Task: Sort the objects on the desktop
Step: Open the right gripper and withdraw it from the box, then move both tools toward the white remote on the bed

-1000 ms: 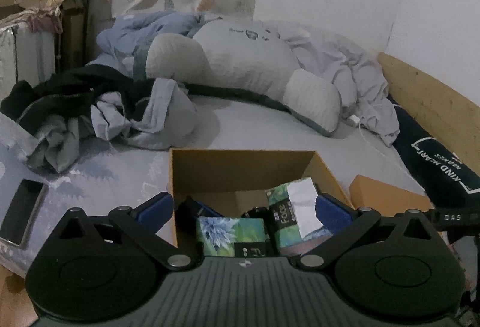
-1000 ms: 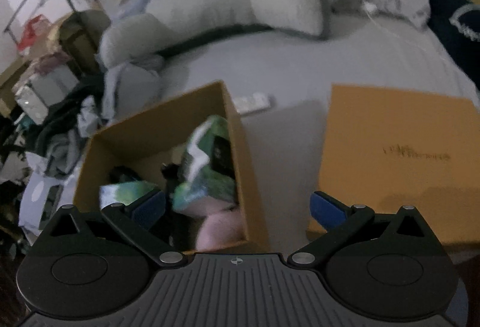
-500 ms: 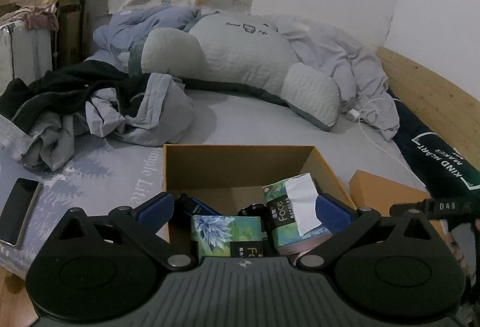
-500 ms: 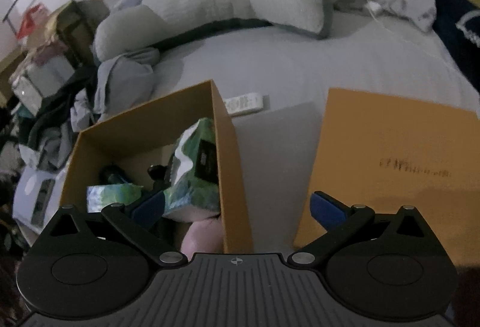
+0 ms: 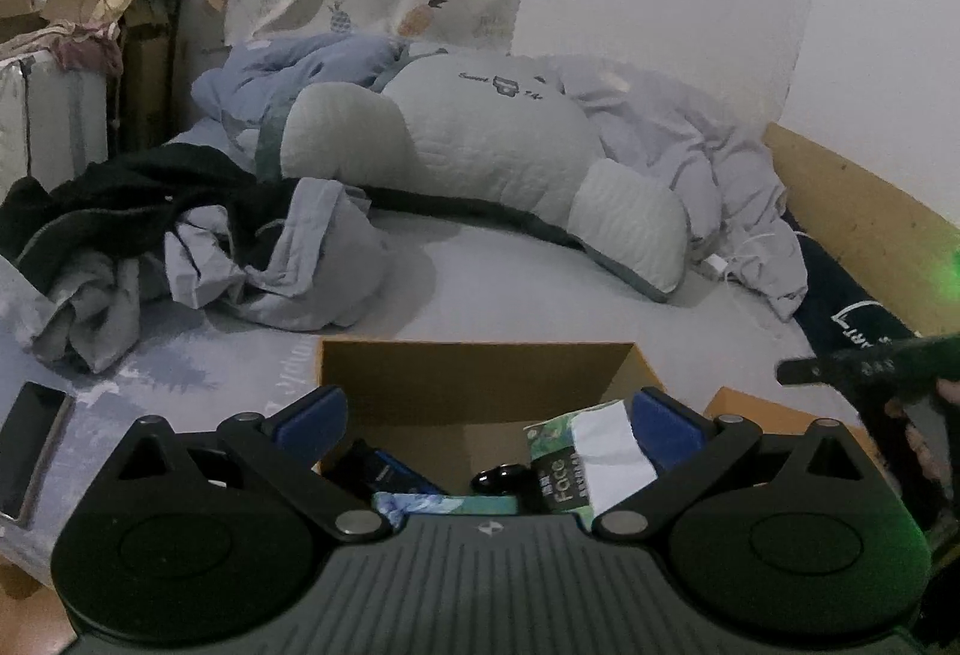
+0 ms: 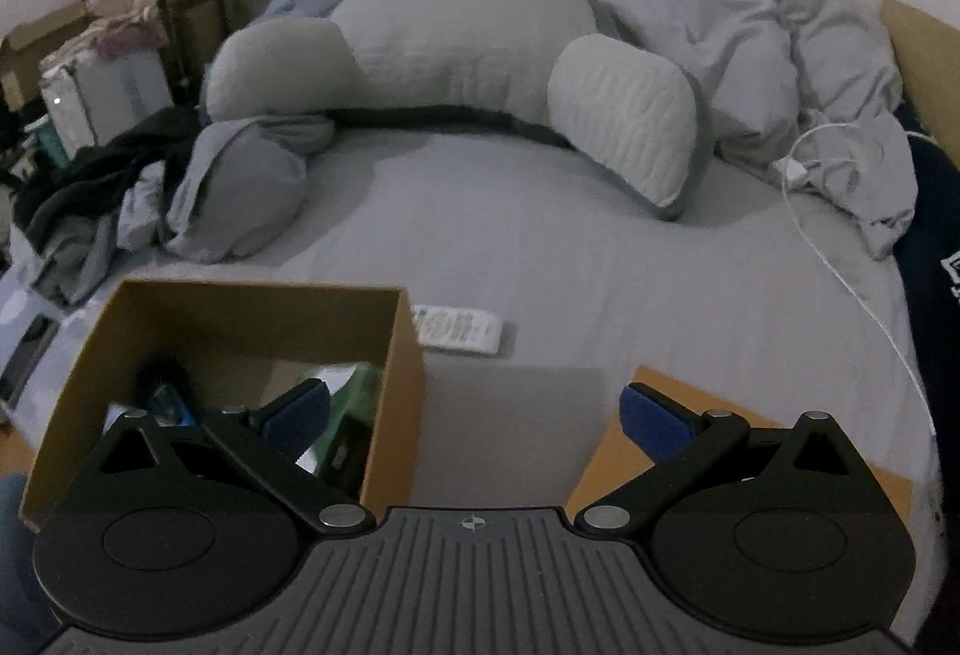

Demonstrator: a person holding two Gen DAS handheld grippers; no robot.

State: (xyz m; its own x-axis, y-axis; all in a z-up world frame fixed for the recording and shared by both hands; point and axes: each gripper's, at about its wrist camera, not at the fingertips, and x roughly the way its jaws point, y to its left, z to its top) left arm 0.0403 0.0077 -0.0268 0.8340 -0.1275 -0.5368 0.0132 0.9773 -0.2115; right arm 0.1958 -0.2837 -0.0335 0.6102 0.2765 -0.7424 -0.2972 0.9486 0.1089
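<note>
An open brown cardboard box [image 5: 474, 379] stands on the bed. It holds a green tissue pack marked "Face" [image 5: 585, 466], a flowered tissue pack [image 5: 444, 503] and dark small items [image 5: 384, 469]. My left gripper [image 5: 489, 418] is open and empty just above the box's near side. My right gripper [image 6: 474, 409] is open and empty over the bed between the box [image 6: 240, 319] and its flat orange lid [image 6: 654, 385]. A white remote [image 6: 459, 329] lies on the sheet just behind the box.
A large grey plush cushion [image 6: 456, 54] and a rumpled grey quilt [image 6: 780, 72] fill the back of the bed. Piled clothes [image 5: 180, 235] lie at left. A phone [image 5: 30, 439] lies at the left edge. A white charger cable [image 6: 840, 247] runs down the right.
Both grippers have pulled back and tilted up, so the box sits lower in both views. The right gripper has swung right, off the box. Both stay open.
</note>
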